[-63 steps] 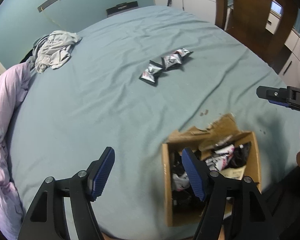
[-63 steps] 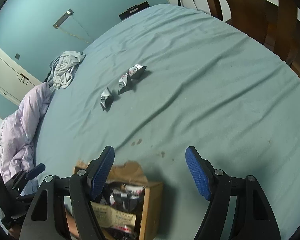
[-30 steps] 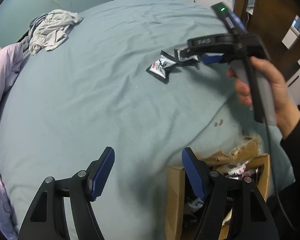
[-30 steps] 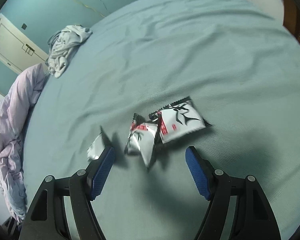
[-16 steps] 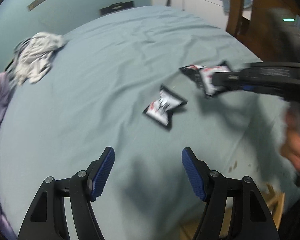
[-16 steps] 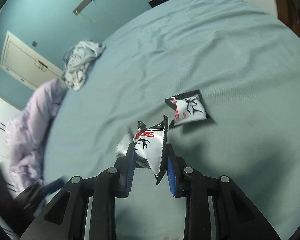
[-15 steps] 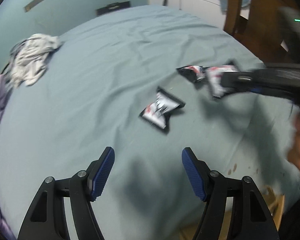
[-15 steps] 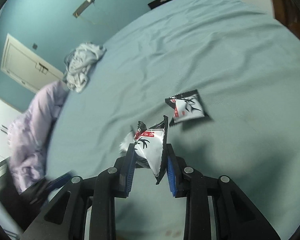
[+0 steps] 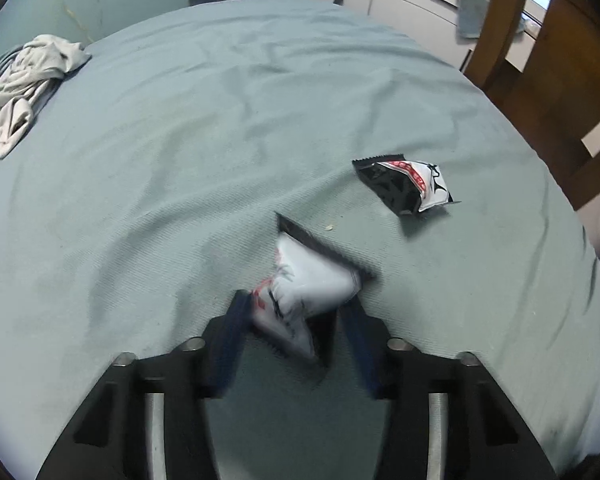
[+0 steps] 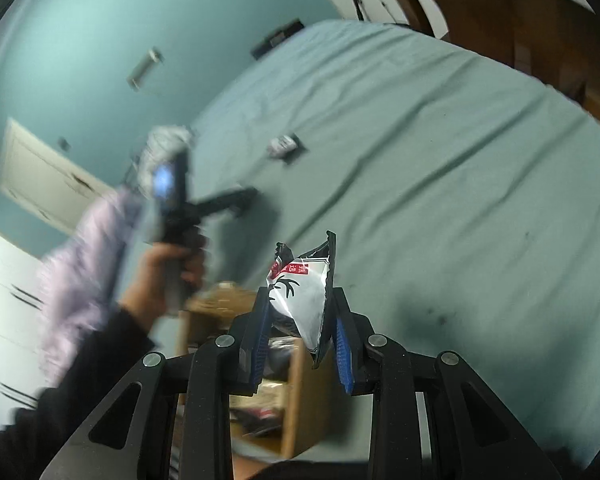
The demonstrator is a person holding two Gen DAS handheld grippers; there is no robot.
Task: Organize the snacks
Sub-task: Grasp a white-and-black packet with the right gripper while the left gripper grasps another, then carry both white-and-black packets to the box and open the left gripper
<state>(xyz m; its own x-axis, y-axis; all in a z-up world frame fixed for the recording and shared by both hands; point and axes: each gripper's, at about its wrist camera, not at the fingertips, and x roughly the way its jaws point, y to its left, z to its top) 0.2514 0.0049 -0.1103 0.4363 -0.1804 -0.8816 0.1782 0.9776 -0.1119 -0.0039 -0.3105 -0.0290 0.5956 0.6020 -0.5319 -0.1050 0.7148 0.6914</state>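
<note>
Two packets are already pinched: the right tongs [image 10: 300, 320] grip one snack packet [image 10: 304, 292] upright directly above the cardboard box [image 10: 292, 392], while the left tongs [image 9: 296, 316] close on another packet [image 9: 300, 292] lying on the bed [image 9: 180, 160]; a third packet [image 9: 408, 184] lies to the right, farther out.

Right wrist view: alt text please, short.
The right gripper grips a white-and-black foil snack packet above an open brown cardboard box at the edge of a teal bedsheet. At left, a blurred hand holds the other gripper.

Motion blur smears the left tool [image 10: 244, 200], and the cardboard box [image 10: 292, 392] sits mostly hidden behind the right tool [image 10: 300, 316].
</note>
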